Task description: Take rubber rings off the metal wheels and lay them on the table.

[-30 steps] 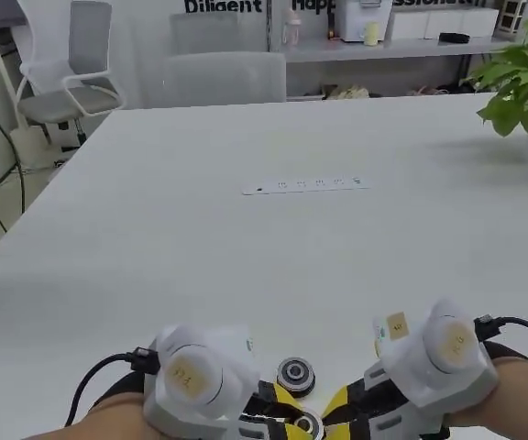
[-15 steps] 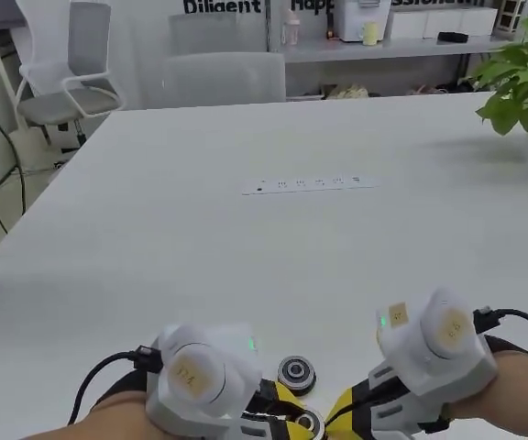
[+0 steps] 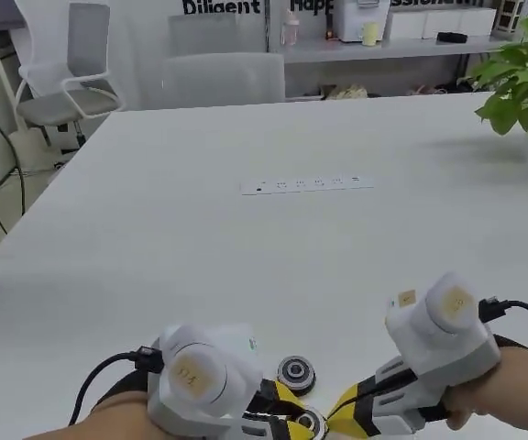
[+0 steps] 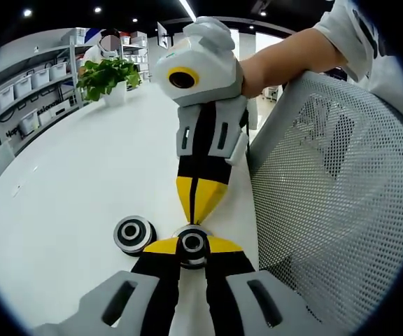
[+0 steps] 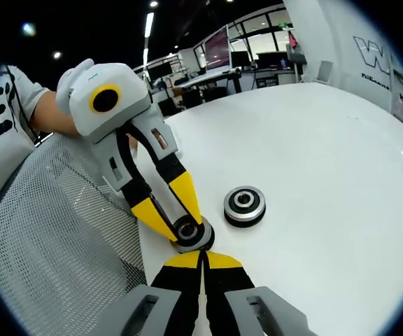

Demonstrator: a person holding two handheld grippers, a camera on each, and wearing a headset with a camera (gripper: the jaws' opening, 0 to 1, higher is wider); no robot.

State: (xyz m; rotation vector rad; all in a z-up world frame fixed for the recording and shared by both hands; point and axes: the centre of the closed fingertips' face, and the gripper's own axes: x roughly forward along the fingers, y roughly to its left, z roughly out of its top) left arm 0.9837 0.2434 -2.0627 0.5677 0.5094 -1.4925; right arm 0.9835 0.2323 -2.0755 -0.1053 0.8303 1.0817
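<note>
The left gripper [image 4: 192, 249] is clamping a metal wheel [image 5: 190, 234] at the near edge of the table [image 3: 246, 257]. The right gripper [image 5: 202, 256], its jaws pressed together, is touching that wheel's rim with its tips. A second wheel [image 5: 244, 205] is lying flat just beside them.
</note>
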